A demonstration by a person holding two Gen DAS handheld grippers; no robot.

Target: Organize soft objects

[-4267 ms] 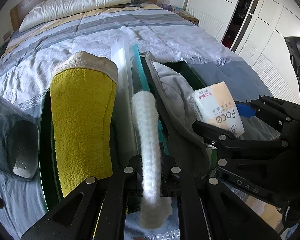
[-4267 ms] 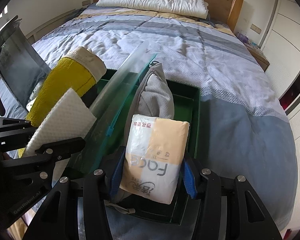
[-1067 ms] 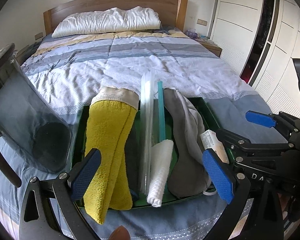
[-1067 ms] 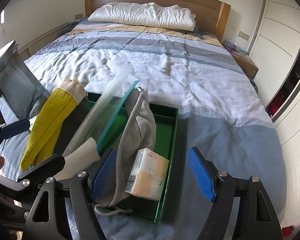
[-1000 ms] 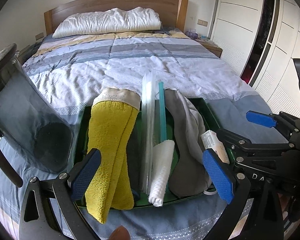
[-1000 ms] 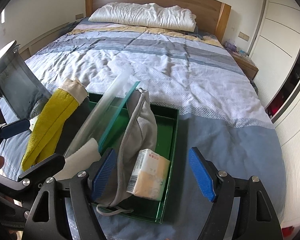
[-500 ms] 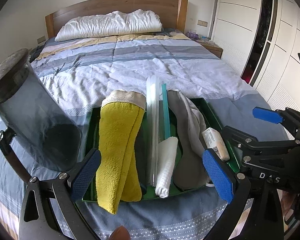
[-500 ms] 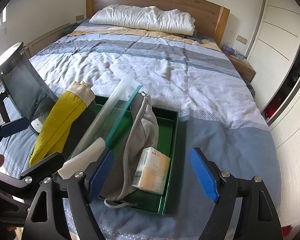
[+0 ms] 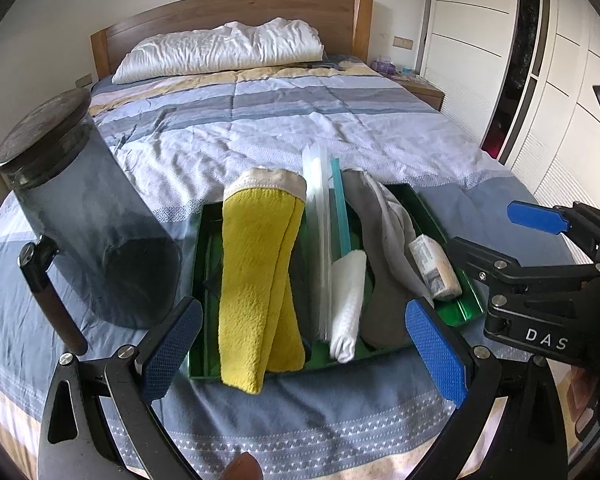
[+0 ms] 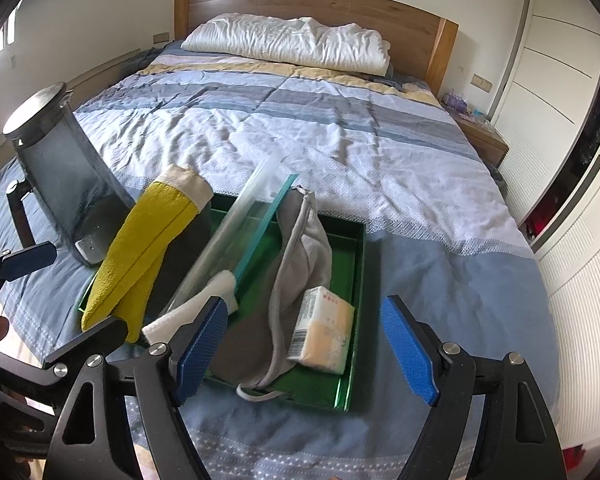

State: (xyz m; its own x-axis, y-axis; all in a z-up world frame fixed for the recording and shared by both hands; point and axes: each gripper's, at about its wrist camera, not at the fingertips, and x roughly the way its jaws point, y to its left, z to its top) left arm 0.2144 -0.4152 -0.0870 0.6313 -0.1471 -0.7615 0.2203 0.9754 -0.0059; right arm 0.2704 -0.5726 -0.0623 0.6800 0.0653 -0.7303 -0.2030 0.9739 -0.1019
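Observation:
A green tray (image 9: 465, 285) (image 10: 352, 360) lies on the bed's near end. In it stand a yellow towel (image 9: 256, 276) (image 10: 140, 252), a clear divider with a teal edge (image 9: 320, 216) (image 10: 244, 224), a white cloth (image 9: 346, 304) (image 10: 196, 308), a grey pouch (image 9: 384, 248) (image 10: 300, 264) and a tissue pack (image 9: 434, 266) (image 10: 324, 332). My left gripper (image 9: 300, 344) hangs open just short of the tray, nothing between its blue pads. My right gripper (image 10: 304, 344) is open too, held before the tray's right half, apart from the pack.
A dark cylindrical bin (image 9: 84, 224) (image 10: 64, 176) with a lid stands left of the tray on the quilt (image 9: 300, 120). A white pillow (image 10: 288, 44) lies by the wooden headboard. White wardrobe doors (image 9: 500, 60) run along the right. A bedside table (image 10: 480, 132) stands far right.
Both grippers have drawn back from the tray, so it looks smaller and farther. The white cloth and tissue pack, held earlier, now rest in the tray.

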